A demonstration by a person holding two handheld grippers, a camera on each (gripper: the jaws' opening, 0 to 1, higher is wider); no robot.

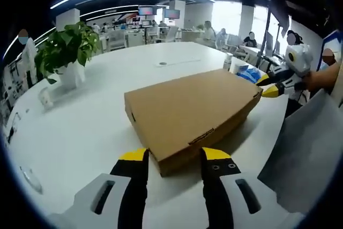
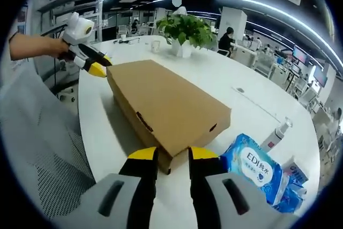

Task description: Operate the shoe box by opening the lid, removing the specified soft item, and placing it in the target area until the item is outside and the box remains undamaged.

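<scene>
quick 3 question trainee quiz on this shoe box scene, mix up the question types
1. True or false: the box lid is already open.
2. What sits just beside the box corner near the right gripper? A) a plant B) a blue wipes pack C) a shoe
3. Fill in: each gripper's jaws straddle a ____ of the box.

Key
1. False: the lid lies flat and shut.
2. B: the wipes pack; the plant stands past the far end.
3. Corner: the left gripper is at the opposite end from the right.
</scene>
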